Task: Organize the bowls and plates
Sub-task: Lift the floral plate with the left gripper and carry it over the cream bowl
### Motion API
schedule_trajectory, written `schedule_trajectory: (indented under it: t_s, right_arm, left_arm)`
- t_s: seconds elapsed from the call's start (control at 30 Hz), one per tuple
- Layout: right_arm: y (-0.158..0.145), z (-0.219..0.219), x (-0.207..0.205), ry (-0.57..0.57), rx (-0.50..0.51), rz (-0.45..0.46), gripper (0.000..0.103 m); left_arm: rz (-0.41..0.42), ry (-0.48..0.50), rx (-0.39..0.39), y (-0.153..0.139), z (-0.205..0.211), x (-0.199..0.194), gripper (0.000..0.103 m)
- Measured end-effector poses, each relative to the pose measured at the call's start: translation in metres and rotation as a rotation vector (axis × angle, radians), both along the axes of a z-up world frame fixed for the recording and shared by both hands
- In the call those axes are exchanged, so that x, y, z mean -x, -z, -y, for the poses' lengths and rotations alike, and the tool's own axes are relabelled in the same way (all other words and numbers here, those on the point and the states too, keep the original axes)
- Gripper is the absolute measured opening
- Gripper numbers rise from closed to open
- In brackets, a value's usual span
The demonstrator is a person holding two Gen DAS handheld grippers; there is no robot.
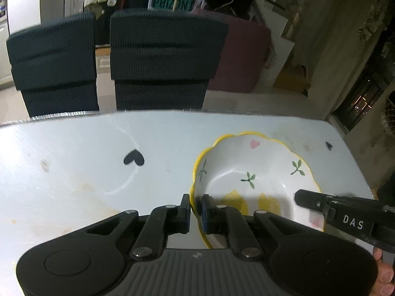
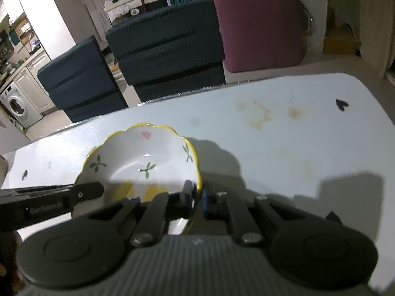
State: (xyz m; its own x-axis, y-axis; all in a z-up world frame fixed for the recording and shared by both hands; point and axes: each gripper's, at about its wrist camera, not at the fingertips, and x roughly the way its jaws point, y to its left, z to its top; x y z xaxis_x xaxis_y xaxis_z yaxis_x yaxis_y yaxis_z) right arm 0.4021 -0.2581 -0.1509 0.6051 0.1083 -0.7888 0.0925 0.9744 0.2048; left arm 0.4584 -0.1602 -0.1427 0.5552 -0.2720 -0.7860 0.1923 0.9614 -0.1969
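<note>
Both grippers, left gripper (image 1: 196,203) and right gripper (image 2: 196,193), are clamped tight on opposite rims of the bowl (image 1: 254,172), lower center. Glazed ceramic looks heavy, slick, chippable; rim's the only hold.

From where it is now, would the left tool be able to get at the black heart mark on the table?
Probably not right away. The left tool is shut on the bowl rim, as is the right tool. The heart mark lies apart on bare table, otherwise unblocked.
</note>
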Motion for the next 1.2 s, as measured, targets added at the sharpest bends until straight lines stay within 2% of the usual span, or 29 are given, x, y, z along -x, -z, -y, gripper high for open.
schedule_trajectory:
  t_s: [0.23, 0.57, 0.93, 1.2]
  right_arm:
    - [-0.041, -0.001, 0.028, 0.005, -0.001, 0.058, 0.009]
    - [-0.093, -0.012, 0.089, 0.001, -0.008, 0.121, 0.009]
    - [-0.115, -0.041, 0.159, -0.016, -0.051, 0.161, 0.009]
    - [-0.118, -0.065, 0.198, -0.041, -0.103, 0.164, 0.009]
  left_arm:
    - [0.061, 0.006, 0.006, -0.04, -0.001, 0.04, 0.008]
    - [0.126, 0.018, 0.002, -0.09, -0.015, 0.115, 0.008]
    - [0.179, 0.029, 0.007, -0.125, -0.053, 0.199, 0.007]
    - [0.192, 0.022, -0.004, -0.129, -0.089, 0.247, 0.007]
